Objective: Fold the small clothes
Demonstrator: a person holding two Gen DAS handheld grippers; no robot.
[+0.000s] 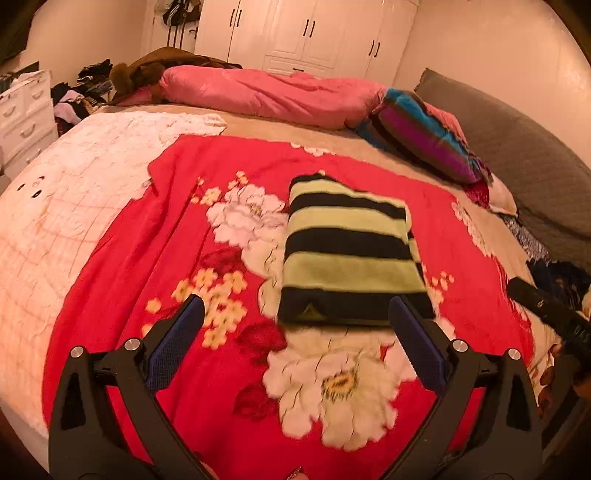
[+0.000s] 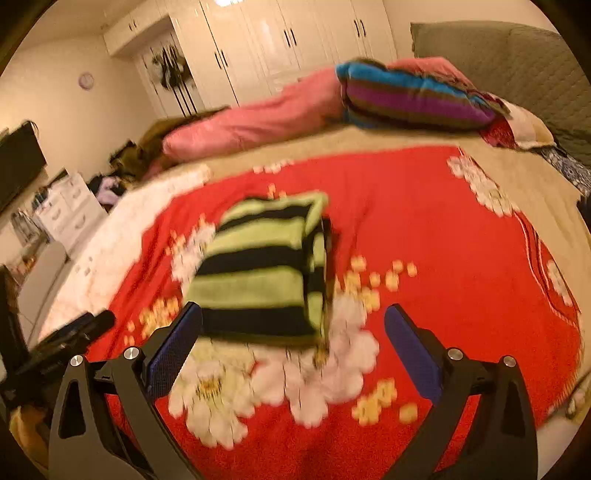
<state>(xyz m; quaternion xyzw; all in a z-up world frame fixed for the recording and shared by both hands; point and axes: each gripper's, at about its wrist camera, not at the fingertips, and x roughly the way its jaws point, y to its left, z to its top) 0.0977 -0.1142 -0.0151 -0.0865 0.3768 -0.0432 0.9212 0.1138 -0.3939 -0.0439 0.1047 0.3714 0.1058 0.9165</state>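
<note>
A small garment with green and black stripes [image 1: 349,251] lies folded into a neat rectangle on the red flowered blanket [image 1: 155,229]. It also shows in the right wrist view [image 2: 264,269], blurred. My left gripper [image 1: 297,317] is open and empty, hovering just in front of the garment's near edge. My right gripper [image 2: 293,325] is open and empty, just in front of the garment's near right corner. The right gripper's body shows at the right edge of the left wrist view [image 1: 543,306].
The blanket [image 2: 443,240] covers a bed. A pink duvet [image 1: 266,92], a striped pillow [image 1: 424,133] and a grey headboard [image 1: 524,155] lie beyond. A white quilt [image 1: 66,206] is at left, white drawers [image 1: 26,114] and wardrobes [image 1: 306,33] stand behind.
</note>
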